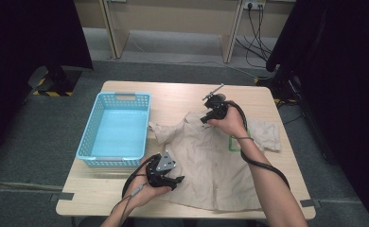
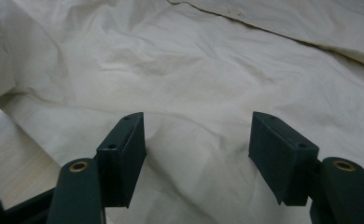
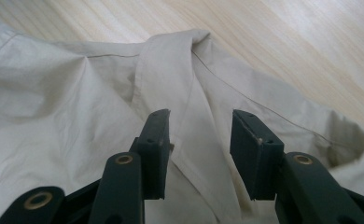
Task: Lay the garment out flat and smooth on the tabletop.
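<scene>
A beige shirt lies spread on the tabletop, collar at the far side. The right claw hangs released straddling the collar; the left claw, also released, hovers over the near hem, beside the blue basket.

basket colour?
Light blue basket, perforated plastic walls; clearest in the high view.
</scene>
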A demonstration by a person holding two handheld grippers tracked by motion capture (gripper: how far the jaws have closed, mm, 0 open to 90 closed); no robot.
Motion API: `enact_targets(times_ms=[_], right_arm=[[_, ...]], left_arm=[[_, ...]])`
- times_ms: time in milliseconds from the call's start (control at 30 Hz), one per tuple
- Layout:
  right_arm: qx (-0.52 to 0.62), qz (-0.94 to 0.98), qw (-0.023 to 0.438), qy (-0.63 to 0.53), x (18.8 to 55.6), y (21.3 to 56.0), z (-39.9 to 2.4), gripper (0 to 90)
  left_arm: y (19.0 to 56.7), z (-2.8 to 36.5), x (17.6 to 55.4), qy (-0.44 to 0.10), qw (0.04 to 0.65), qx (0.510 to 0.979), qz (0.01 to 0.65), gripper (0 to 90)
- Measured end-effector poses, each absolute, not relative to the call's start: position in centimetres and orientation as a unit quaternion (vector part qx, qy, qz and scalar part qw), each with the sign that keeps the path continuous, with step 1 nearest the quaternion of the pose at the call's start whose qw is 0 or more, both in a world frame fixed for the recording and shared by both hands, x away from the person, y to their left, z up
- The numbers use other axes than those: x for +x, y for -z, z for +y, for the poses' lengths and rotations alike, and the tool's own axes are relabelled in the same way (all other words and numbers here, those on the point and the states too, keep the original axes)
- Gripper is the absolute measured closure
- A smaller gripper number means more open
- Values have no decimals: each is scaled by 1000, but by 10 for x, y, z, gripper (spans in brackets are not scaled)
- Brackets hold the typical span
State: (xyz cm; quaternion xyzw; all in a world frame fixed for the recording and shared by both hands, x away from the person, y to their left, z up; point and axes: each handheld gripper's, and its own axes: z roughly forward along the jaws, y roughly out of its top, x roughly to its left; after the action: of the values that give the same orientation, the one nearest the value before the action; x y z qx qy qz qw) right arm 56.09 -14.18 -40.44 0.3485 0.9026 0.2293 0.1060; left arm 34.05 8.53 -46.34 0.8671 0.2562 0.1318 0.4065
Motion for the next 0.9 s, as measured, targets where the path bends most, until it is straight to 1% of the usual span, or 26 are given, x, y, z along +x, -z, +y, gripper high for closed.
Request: enact_targets(times_ms=[233, 433, 533, 667, 733, 833, 900], right_arm=[[346, 908, 92, -218, 572, 409, -130, 598], [344, 910, 93, -213, 572, 412, -125, 591], [344, 910, 96, -209, 572, 415, -124, 603], [339, 914, 97, -200, 572, 419, -121, 669], [339, 915, 96, -196, 572, 420, -119, 723], [336, 917, 98, -193, 573, 420, -118, 845], [337, 918, 92, -191, 572, 419, -118, 878]], left_arm=[[466, 85, 335, -140, 408, 865, 256, 367], [466, 85, 335, -147, 403, 865, 258, 343], [466, 84, 336, -150, 401, 865, 263, 327], [469, 82, 337, -154, 385, 872, 260, 325], [470, 80, 336, -156, 378, 875, 258, 325], [472, 77, 335, -160, 369, 879, 255, 334], [473, 76, 335, -160, 367, 881, 252, 338]])
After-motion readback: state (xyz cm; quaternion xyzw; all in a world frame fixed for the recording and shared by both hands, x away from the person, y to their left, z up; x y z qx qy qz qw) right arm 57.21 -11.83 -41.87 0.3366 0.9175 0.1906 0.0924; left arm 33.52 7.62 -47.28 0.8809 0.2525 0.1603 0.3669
